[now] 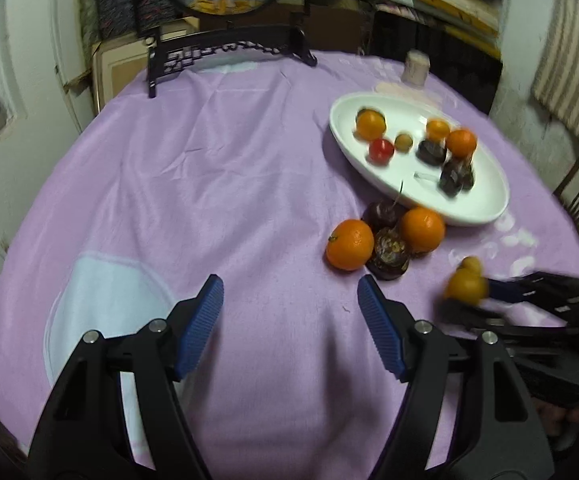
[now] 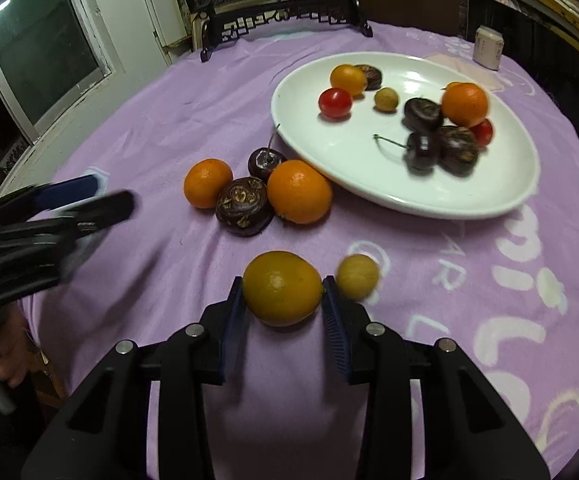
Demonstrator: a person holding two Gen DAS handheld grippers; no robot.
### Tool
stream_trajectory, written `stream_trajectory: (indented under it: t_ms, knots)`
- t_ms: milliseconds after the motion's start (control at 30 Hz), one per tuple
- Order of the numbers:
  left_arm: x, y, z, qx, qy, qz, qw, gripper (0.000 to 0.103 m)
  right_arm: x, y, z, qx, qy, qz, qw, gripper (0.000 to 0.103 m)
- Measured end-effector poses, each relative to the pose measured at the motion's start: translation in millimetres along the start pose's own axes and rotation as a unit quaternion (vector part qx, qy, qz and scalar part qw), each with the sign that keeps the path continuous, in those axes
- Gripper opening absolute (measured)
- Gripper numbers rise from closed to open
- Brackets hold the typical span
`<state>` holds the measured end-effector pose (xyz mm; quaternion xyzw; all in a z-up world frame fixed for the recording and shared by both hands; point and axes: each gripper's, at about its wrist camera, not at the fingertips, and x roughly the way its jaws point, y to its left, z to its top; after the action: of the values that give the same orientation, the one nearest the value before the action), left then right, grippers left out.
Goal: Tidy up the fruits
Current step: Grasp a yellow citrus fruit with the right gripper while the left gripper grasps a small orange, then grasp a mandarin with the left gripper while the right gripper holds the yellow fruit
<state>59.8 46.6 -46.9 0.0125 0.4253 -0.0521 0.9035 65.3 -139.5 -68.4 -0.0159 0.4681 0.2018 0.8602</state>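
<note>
Fruits: your right gripper has its jaws clenched on the yellow-orange round citrus. Left gripper released, idle. Next, carry it toward one o'clock onto the white oval plate.

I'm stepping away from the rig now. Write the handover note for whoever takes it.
Right gripper: shut on a yellow-orange fruit, low over the cloth.
Left gripper: open, holding nothing, near the front of the table.
Plate: already holds oranges, red fruits, dark fruits and a small tan one.
On the cloth beside the plate: two oranges, a dark flat fruit and a dark stemmed one, bunched together. A small tan fruit lies just right of the right gripper.
Left to do: plate the held fruit, then those five.
</note>
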Motion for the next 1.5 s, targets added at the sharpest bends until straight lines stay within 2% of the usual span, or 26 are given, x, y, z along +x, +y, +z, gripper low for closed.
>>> stream_trajectory:
  t_ms: [167, 367, 400, 467, 500, 533, 567, 833, 1100, 1333, 1500]
  knots:
    - [35, -17, 3, 0.039, 0.040, 0.016, 0.9983, 0.071, -22, -21, -18, 0.023, -0.005, -0.001, 1.000, 0.039]
    - [63, -28, 22, 0.046, 0.045, 0.022, 0.9977, 0.067, -33, -45, -30, 0.061, -0.014, -0.001, 0.998, 0.039]
    - [67, -30, 27, 0.047, 0.045, 0.021, 0.9977, 0.064, -34, -48, -31, 0.066, -0.016, 0.000, 0.998, 0.039]
    - [72, -33, 33, 0.047, 0.046, 0.005, 0.9978, 0.050, -35, -50, -33, 0.072, -0.017, 0.002, 0.997, 0.039]
    - [74, -34, 36, 0.047, 0.048, -0.006, 0.9978, 0.039, -35, -52, -33, 0.074, -0.016, 0.002, 0.997, 0.039]
    - [76, -35, 38, 0.047, 0.048, -0.014, 0.9977, 0.031, -36, -53, -34, 0.076, -0.016, 0.002, 0.997, 0.039]
    - [77, -36, 40, 0.046, 0.047, -0.021, 0.9976, 0.030, -36, -54, -34, 0.078, -0.016, 0.002, 0.997, 0.039]
    - [86, -33, 50, 0.030, 0.037, -0.034, 0.9983, 0.032, -33, -48, -32, 0.072, -0.013, 0.004, 0.997, 0.039]
    - [88, -29, 53, 0.021, 0.027, -0.047, 0.9983, 0.029, -32, -48, -30, 0.079, -0.011, -0.006, 0.997, 0.039]
    - [53, -20, 40, -0.005, 0.007, -0.065, 0.9978, 0.028, -37, -49, -28, 0.079, -0.019, -0.007, 0.997, 0.039]
    - [17, -35, 42, 0.007, -0.007, -0.105, 0.9944, 0.028, -42, -59, -7, 0.072, -0.029, -0.009, 0.997, 0.039]
